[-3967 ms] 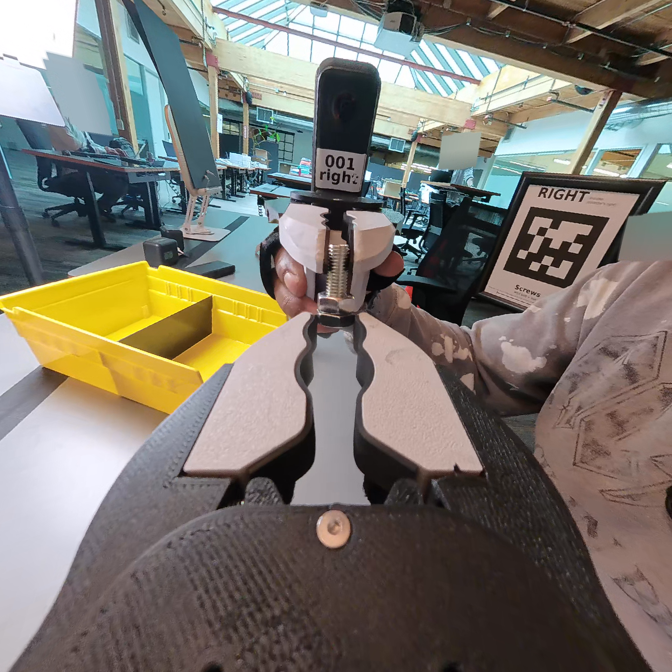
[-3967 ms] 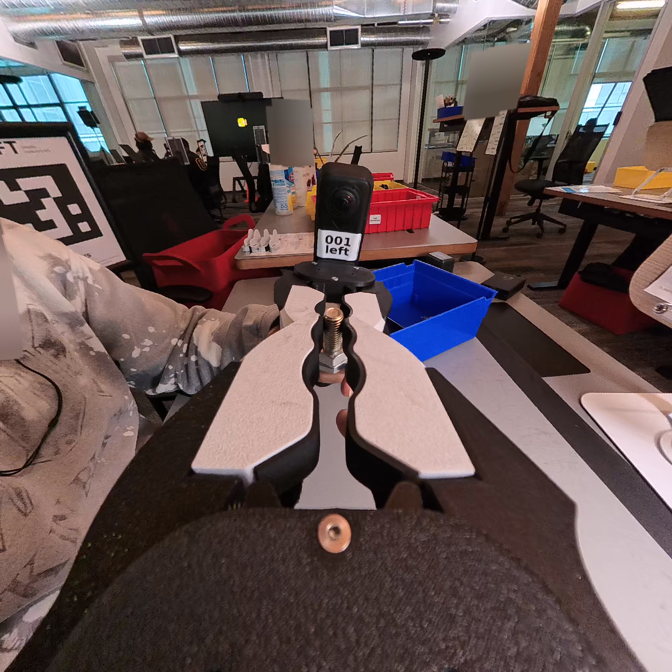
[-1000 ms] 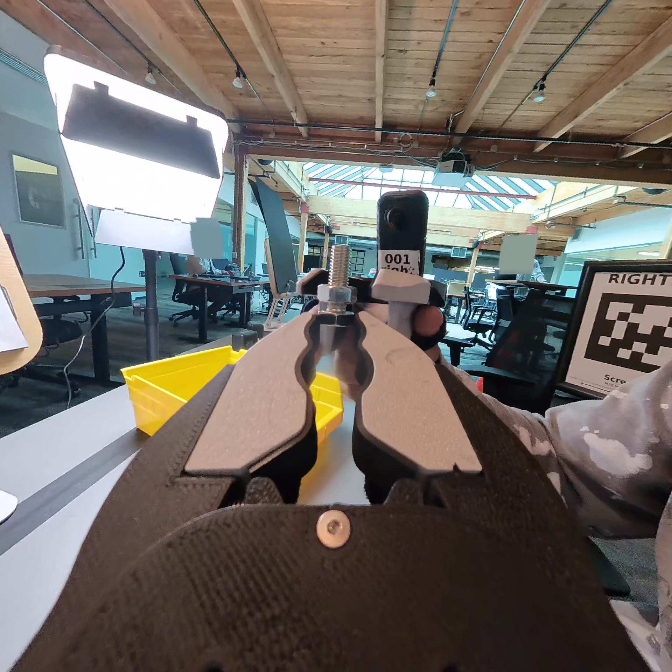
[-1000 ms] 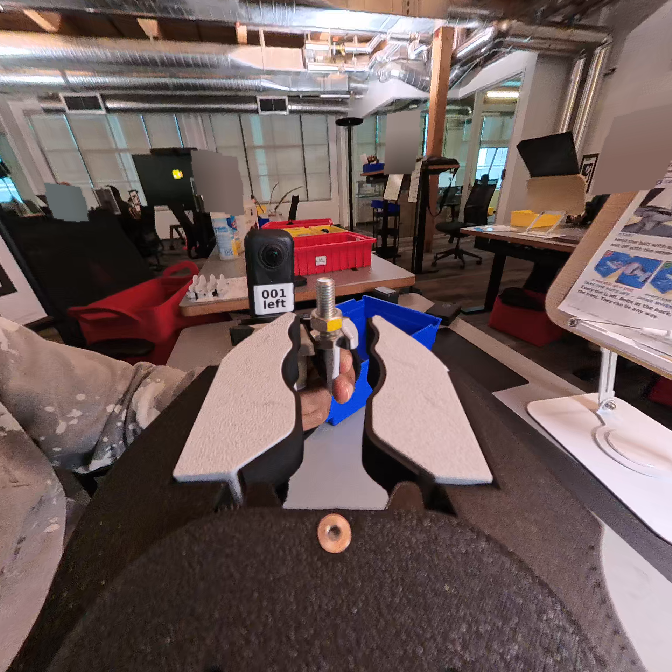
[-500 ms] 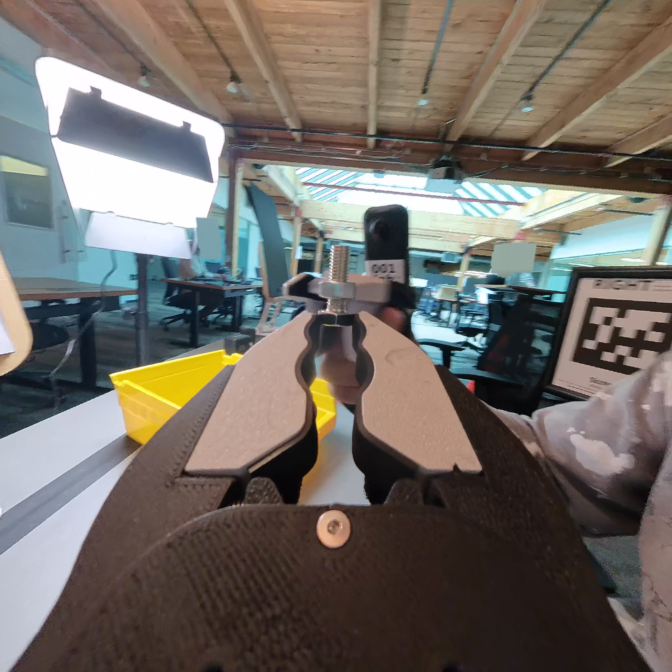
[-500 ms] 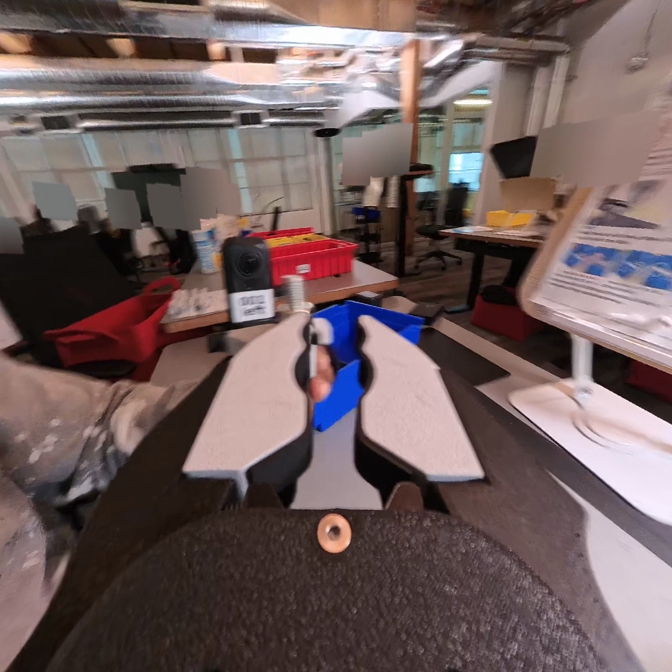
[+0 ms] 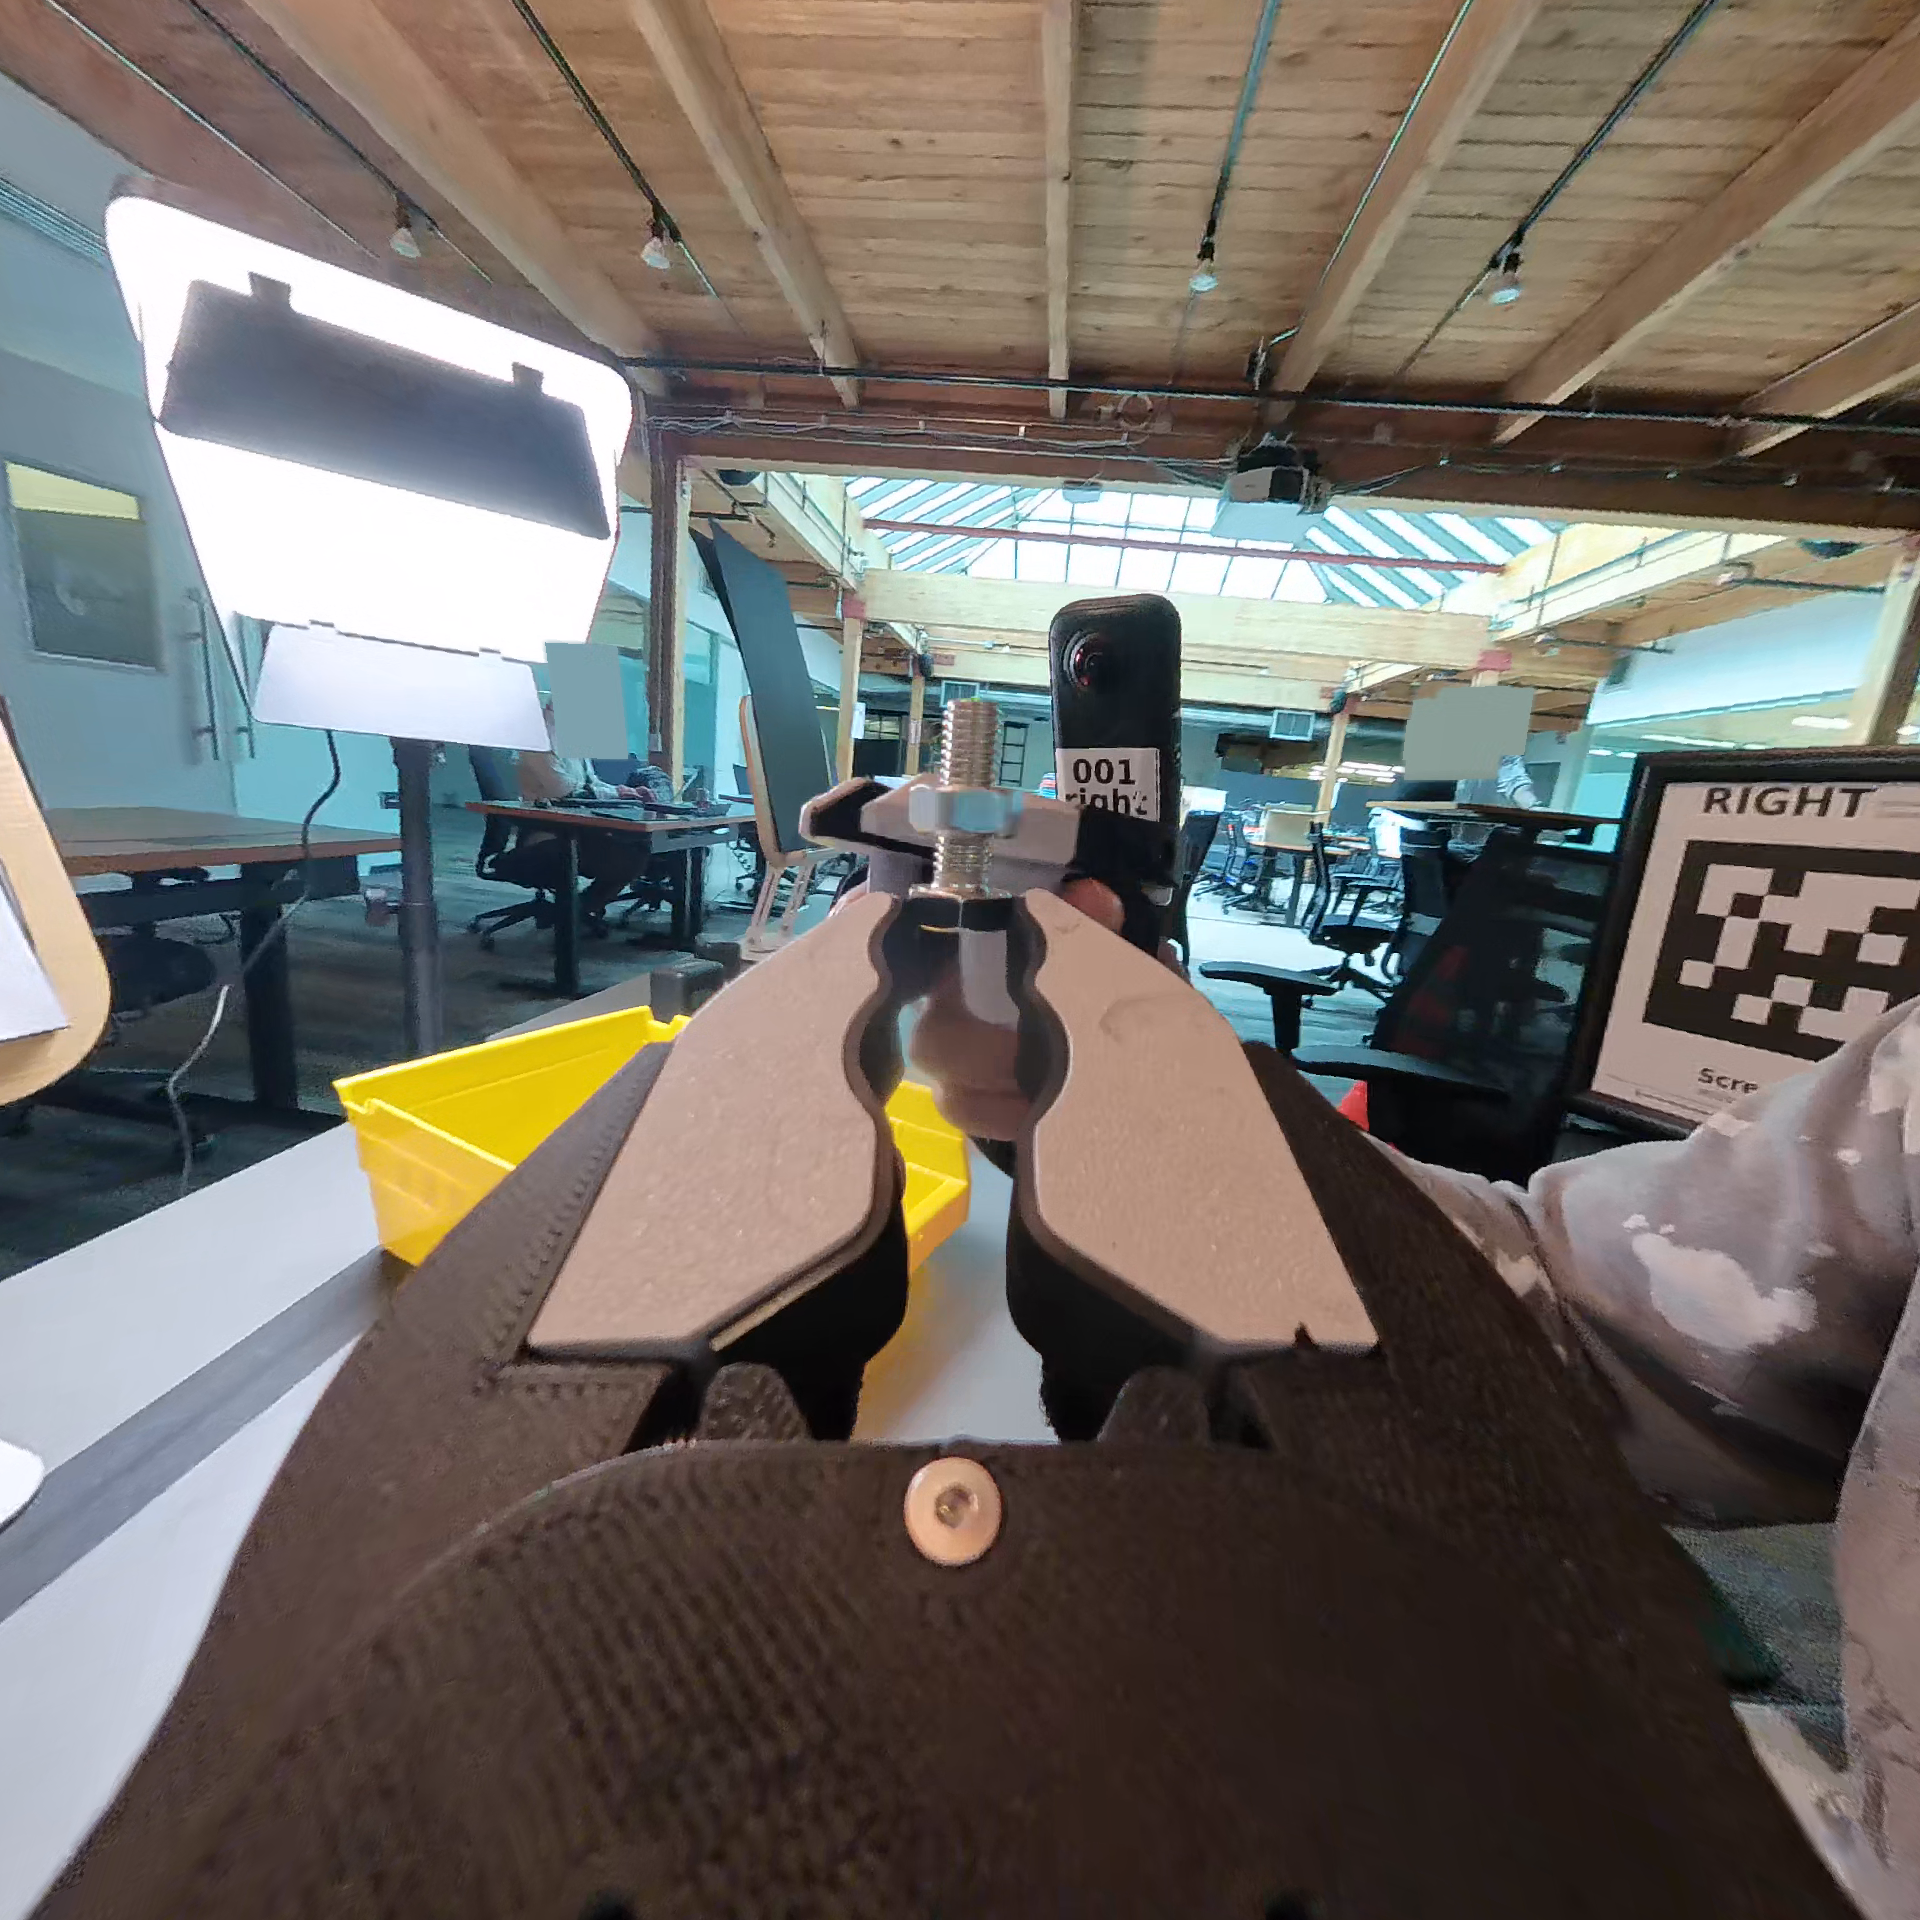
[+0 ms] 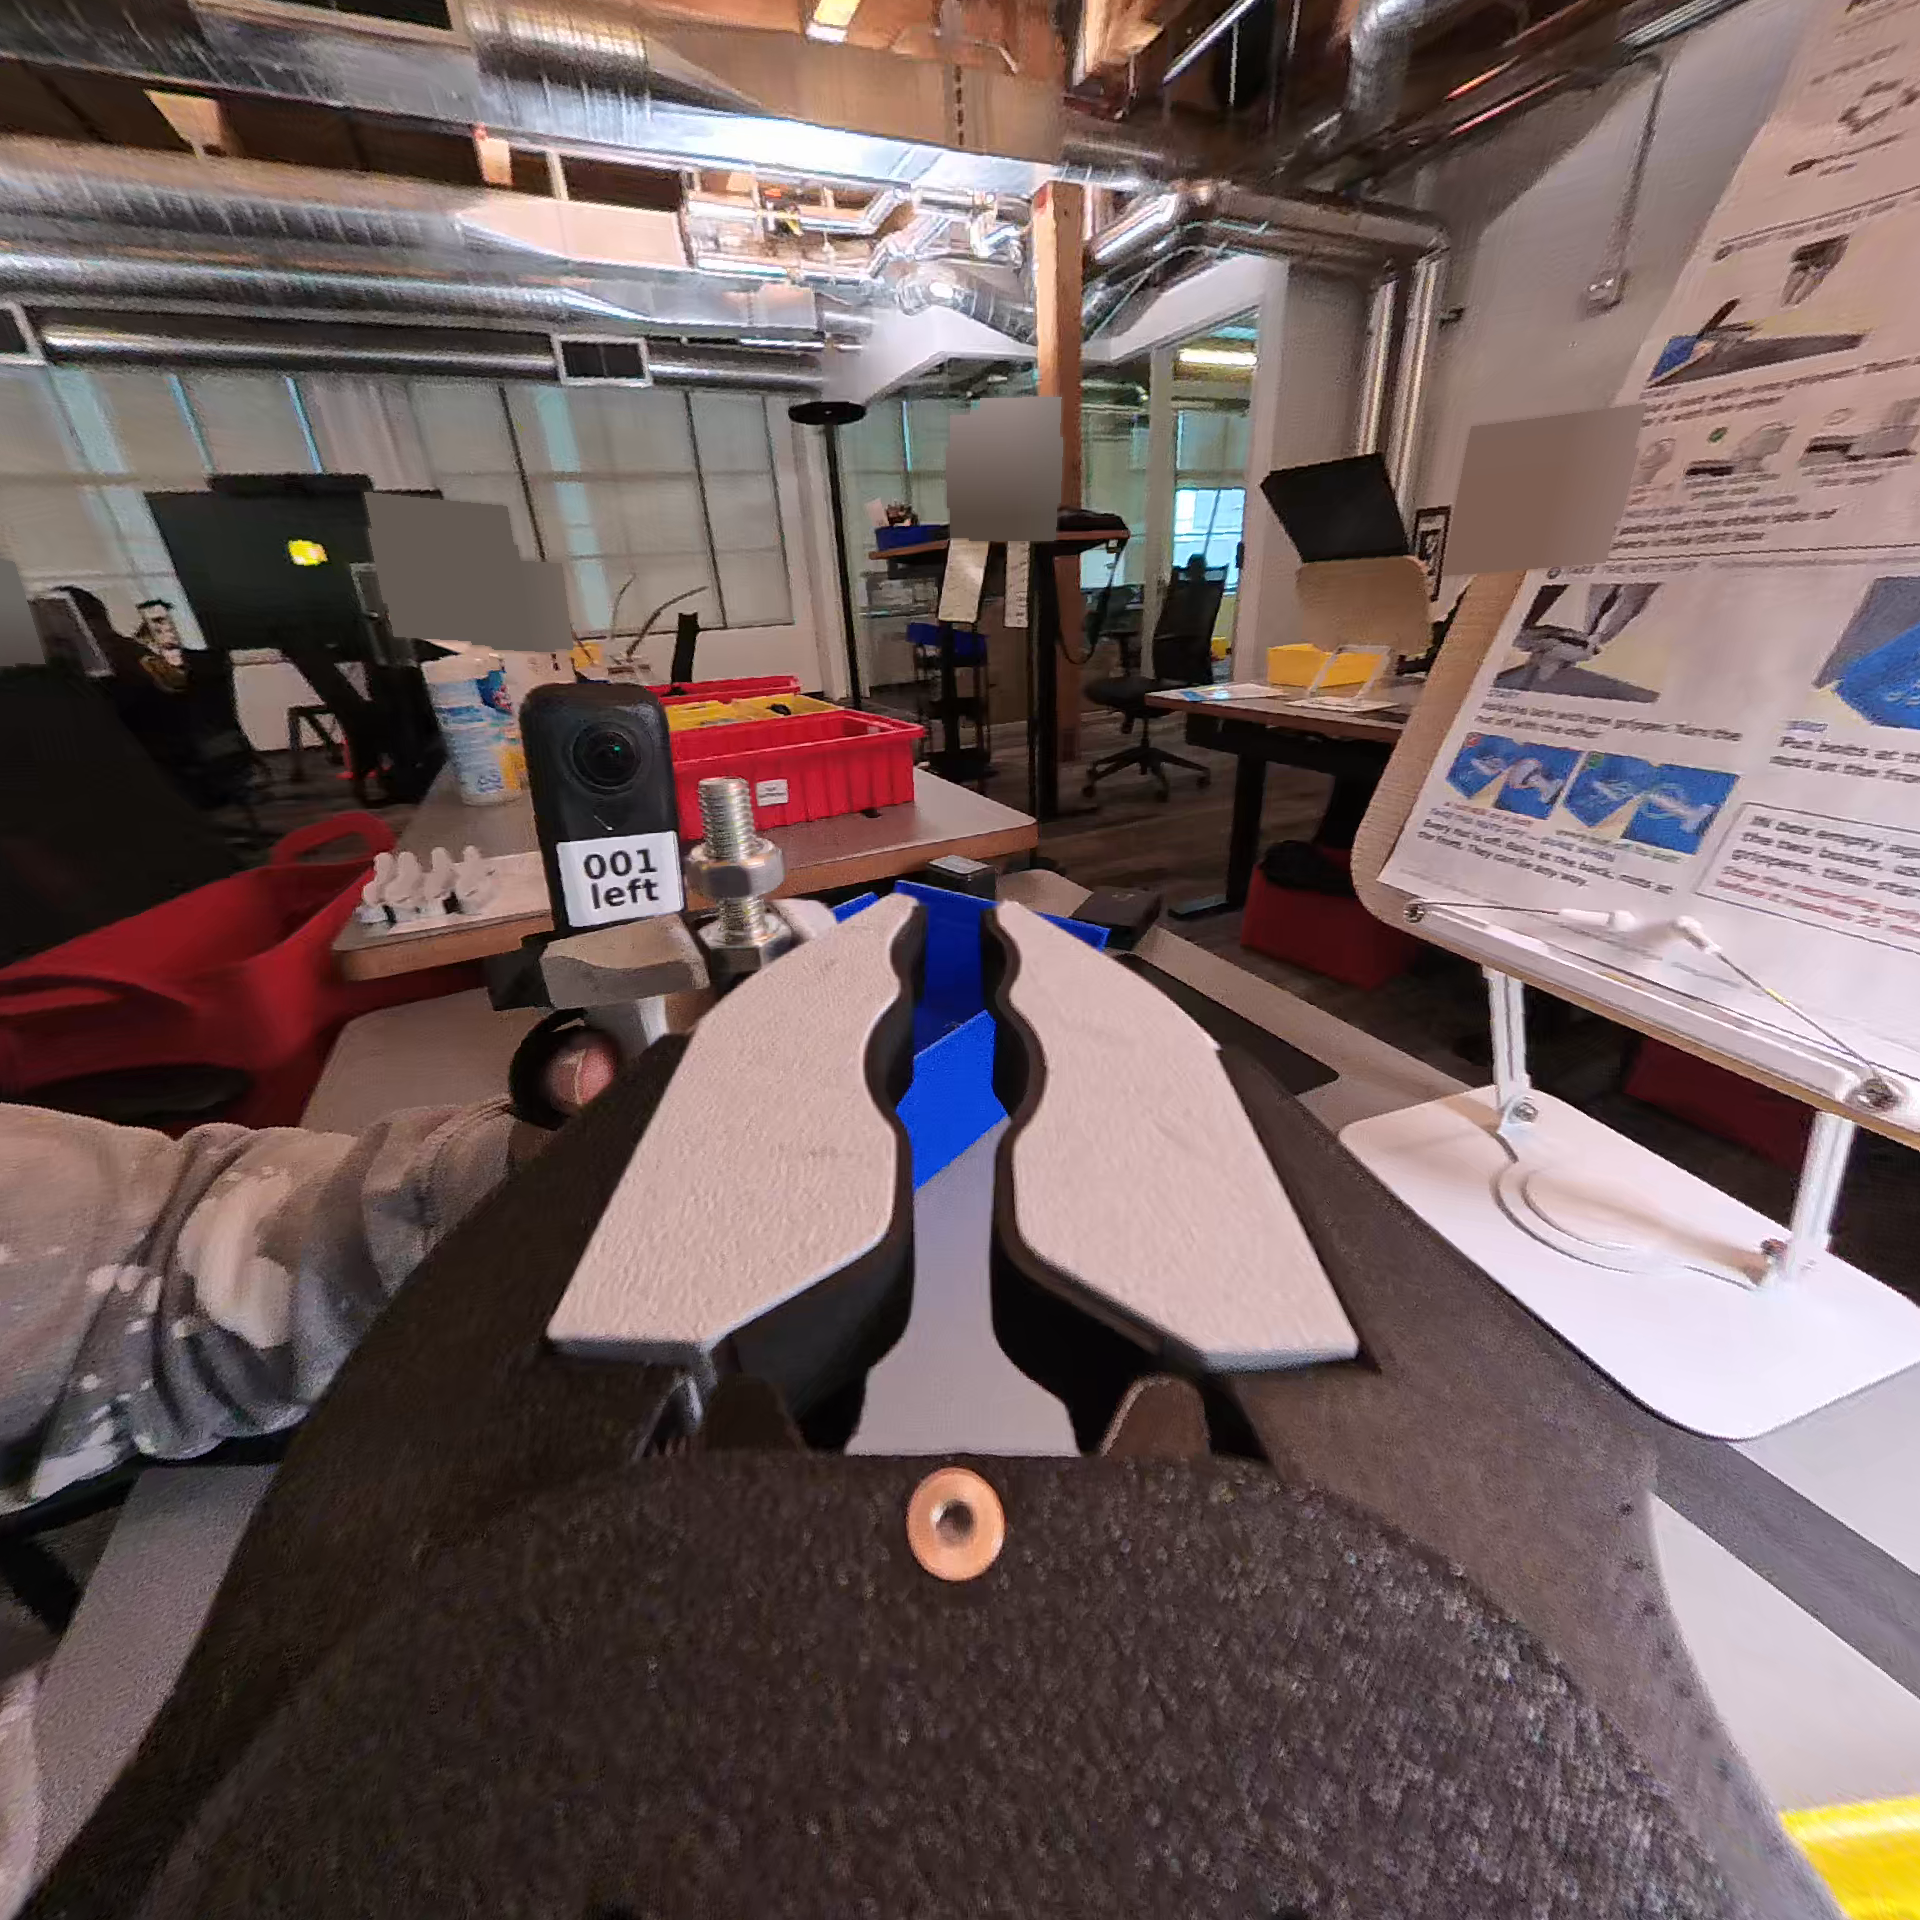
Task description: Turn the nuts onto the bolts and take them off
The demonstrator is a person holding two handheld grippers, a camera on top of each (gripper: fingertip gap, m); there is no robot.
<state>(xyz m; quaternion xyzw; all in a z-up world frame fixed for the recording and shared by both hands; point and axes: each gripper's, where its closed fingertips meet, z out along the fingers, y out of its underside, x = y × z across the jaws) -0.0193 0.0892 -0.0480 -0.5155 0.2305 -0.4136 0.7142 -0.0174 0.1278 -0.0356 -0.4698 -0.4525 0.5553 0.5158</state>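
Left claw (image 7: 951,920) pinches the head of the bolt (image 7: 966,738), keeping it upright so the nut (image 7: 956,806) can be spun. Right claw (image 8: 951,916), slightly parted and empty, sits just beside it, probably repositioning for another turn.

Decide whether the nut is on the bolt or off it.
On. The nut sits partway down the upright bolt, with thread showing above and below it.

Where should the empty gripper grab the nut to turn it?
Probably on the nut's two opposite flat sides, coming in level from the side. The bolt stands upright, and the left fingers hold its bottom end, so only the sides are free.
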